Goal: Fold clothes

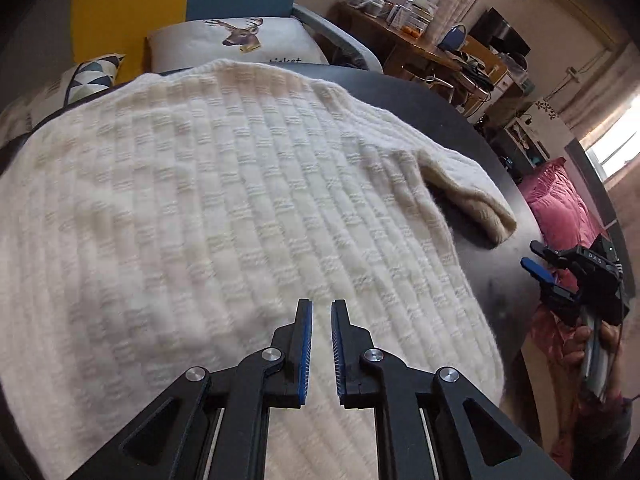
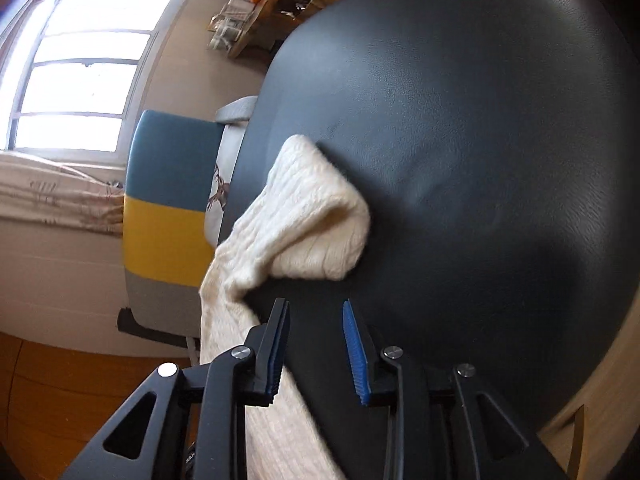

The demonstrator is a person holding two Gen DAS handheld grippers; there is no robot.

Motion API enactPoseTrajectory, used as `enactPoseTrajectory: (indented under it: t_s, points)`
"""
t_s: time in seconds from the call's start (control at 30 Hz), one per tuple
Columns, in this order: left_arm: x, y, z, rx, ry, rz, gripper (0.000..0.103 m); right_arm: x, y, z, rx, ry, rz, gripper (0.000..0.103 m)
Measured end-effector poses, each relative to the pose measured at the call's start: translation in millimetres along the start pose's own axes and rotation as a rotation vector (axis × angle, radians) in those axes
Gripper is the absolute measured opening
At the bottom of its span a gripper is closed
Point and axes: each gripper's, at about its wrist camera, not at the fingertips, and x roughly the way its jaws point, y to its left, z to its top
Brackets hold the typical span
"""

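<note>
A cream knitted sweater (image 1: 224,208) lies spread flat on the black round table (image 1: 496,280). One sleeve end (image 1: 476,200) is folded at its right side; the same sleeve end (image 2: 316,216) shows in the right wrist view. My left gripper (image 1: 321,308) hovers over the sweater's near part, its blue-padded jaws slightly apart and holding nothing. My right gripper (image 2: 316,308) is open above the bare table top (image 2: 480,160), just short of the sleeve, with the sweater's edge (image 2: 224,320) beside its left finger. The right gripper (image 1: 538,262) also appears at the table's right edge, held in a hand.
A deer-print cushion (image 1: 240,40) and a patterned pillow (image 1: 92,76) sit on a blue, yellow and grey chair (image 2: 168,208) behind the table. A cluttered wooden desk (image 1: 420,36) stands at the back right. Pink fabric (image 1: 556,204) lies right of the table. A window (image 2: 80,72) is at left.
</note>
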Motion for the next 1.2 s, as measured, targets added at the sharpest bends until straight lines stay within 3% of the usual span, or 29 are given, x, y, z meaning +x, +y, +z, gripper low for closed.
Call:
enactPoseTrajectory:
  t_s: [0.17,0.53,0.63,0.77,0.9,0.93,0.97,1.07,1.2]
  points:
    - [31,-28,45,0.026,0.011,-0.003,0.010,18,-10,11,0.072,-0.028,0.008,0.029]
    - [98,-18,100,-0.063,0.050,0.014,0.010,30,-18,15,0.227,-0.097,0.020,0.027]
    - [98,-20,99,-0.022,0.038,0.019,0.010,16,-24,8,0.278,-0.168,-0.001,0.027]
    - [97,-10,97,-0.049,0.031,-0.024,0.010,29,-24,10,0.262,-0.118,0.045,0.030]
    - [94,1,95,-0.088,0.034,-0.080,0.010,38,-11,19,0.187,-0.130,0.010,0.030]
    - [93,4,95,-0.095,0.034,-0.092,0.010,40,-5,21,0.133,-0.123,-0.028,0.029]
    - [93,4,94,-0.092,0.034,-0.091,0.010,42,4,23,0.057,-0.111,-0.085,0.017]
    - [91,3,92,-0.082,0.034,-0.089,0.010,49,34,24,-0.165,-0.094,-0.247,0.012]
    - [93,-4,89,-0.055,0.031,-0.067,0.010,48,91,17,-0.615,-0.164,-0.598,0.011]
